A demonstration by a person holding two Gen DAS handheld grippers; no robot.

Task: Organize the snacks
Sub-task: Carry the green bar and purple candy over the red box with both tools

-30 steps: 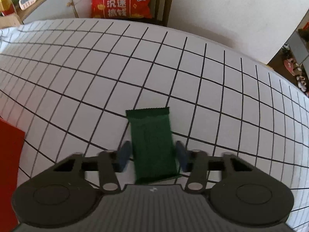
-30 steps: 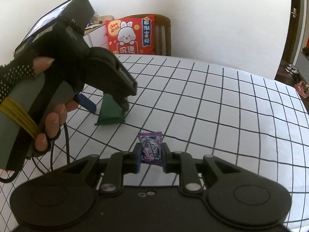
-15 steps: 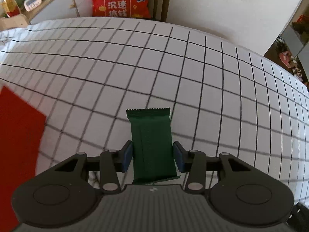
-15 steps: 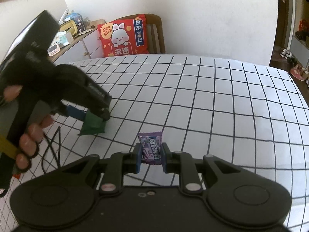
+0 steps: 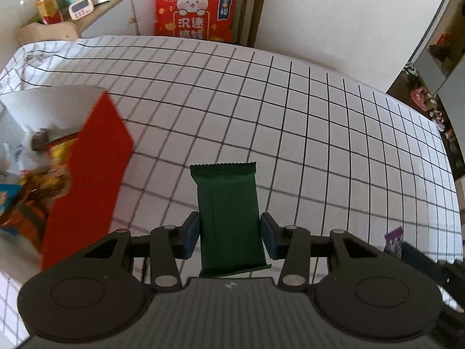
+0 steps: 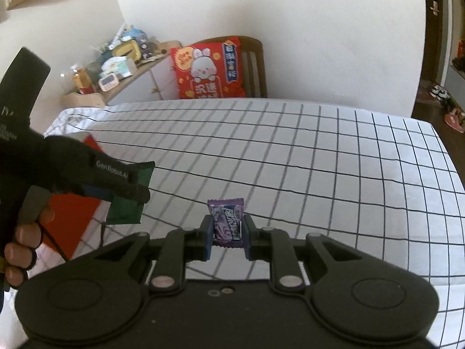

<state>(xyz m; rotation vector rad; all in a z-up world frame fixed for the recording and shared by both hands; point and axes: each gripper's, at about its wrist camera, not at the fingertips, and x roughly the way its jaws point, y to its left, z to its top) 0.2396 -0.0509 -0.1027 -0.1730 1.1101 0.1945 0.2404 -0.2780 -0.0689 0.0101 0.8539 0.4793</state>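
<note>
The left tool (image 5: pixel 229 237) was closed on a dark green snack bar (image 5: pixel 229 218), gripped across its width, its long axis pointing straight ahead along the fingers. The bar was held above the checked desk (image 5: pixel 319 133), just right of the red box (image 5: pixel 87 180), in which other snack packets (image 5: pixel 35 174) lay. The right tool (image 6: pixel 226 240) was clamped narrowly on a small purple candy (image 6: pixel 226 222), standing upright, crimped end uppermost, to the right of the red box and above the desk.
</note>
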